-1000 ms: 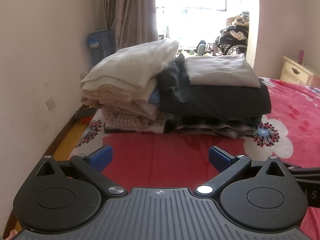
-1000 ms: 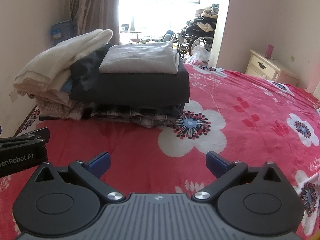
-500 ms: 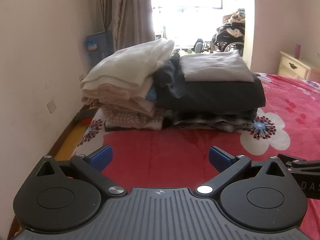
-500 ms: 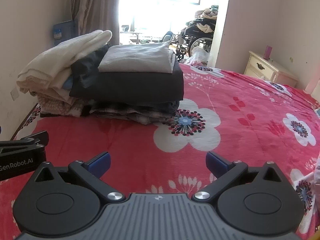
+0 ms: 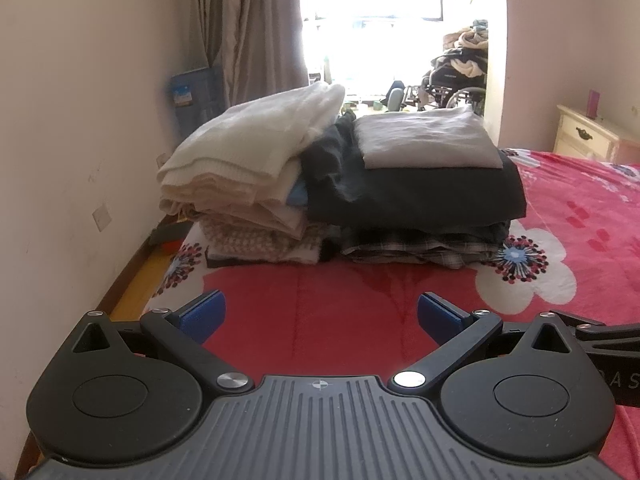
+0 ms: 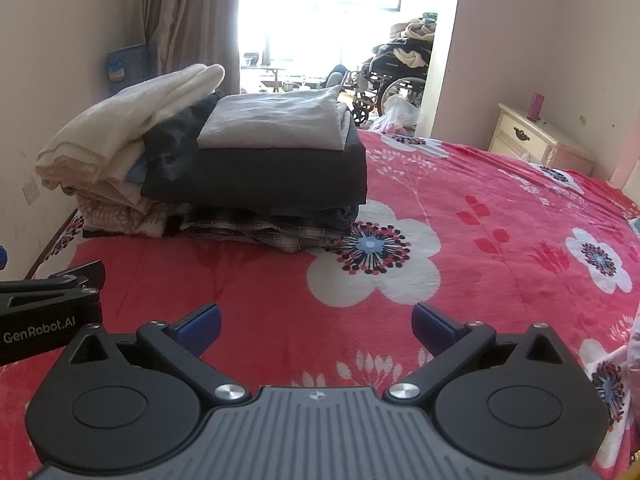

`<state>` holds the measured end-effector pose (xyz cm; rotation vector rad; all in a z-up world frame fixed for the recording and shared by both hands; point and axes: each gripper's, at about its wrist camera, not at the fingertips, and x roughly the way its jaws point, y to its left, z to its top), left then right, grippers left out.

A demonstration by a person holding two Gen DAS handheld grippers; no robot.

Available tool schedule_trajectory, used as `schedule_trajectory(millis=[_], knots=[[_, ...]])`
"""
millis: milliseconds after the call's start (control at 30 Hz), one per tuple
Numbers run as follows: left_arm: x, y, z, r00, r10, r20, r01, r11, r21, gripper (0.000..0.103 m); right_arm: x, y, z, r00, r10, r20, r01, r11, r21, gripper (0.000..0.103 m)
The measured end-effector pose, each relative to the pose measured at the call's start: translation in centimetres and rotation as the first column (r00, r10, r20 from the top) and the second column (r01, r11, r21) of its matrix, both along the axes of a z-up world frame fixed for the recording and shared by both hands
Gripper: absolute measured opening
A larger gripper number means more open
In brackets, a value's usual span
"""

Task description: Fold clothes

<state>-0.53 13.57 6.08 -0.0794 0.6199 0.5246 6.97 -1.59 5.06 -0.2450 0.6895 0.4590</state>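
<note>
A bed covered by a red plush blanket with large white flowers (image 6: 460, 216) carries two stacks of folded clothes standing side by side, touching, near its wall-side edge. The left stack (image 5: 256, 184) rests on a pale patterned knit and is topped by a cream ribbed sweater. The right stack (image 6: 276, 184) rests on a plaid shirt, under dark grey cloth and a light grey folded top.

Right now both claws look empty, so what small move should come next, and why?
Probably swing the right gripper rightward toward the pale cloth at the frame's edge. Both it and the left gripper are open and empty, and the two stacks already look folded.
</note>
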Motion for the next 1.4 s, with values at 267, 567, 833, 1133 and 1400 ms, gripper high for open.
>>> schedule_trajectory(millis=[267,567,833,1133,1400], knots=[[0.01,0.23,0.04,1.0,0.002,0.001,-0.002,1.0,0.001,0.103,0.05,0.18,0.07,1.0,-0.002,0.002,0.002,1.0,-0.001,0.103],[0.06,0.41,0.12,1.0,0.008,0.006,-0.008,1.0,0.004,0.103,0.14,0.41,0.06,1.0,-0.002,0.0,0.002,1.0,-0.001,0.103],[0.05,0.47,0.12,1.0,0.01,0.003,-0.01,1.0,0.005,0.103,0.08,0.53,-0.07,1.0,-0.003,-0.001,0.003,1.0,-0.001,0.103],[0.01,0.5,0.1,1.0,0.015,0.003,-0.015,1.0,0.011,0.103,0.03,0.64,-0.08,1.0,-0.002,-0.001,0.002,1.0,-0.002,0.103],[0.01,0.58,0.11,1.0,0.019,0.003,-0.019,1.0,0.011,0.103,0.04,0.78,-0.12,1.0,-0.001,-0.001,0.001,1.0,-0.004,0.103]])
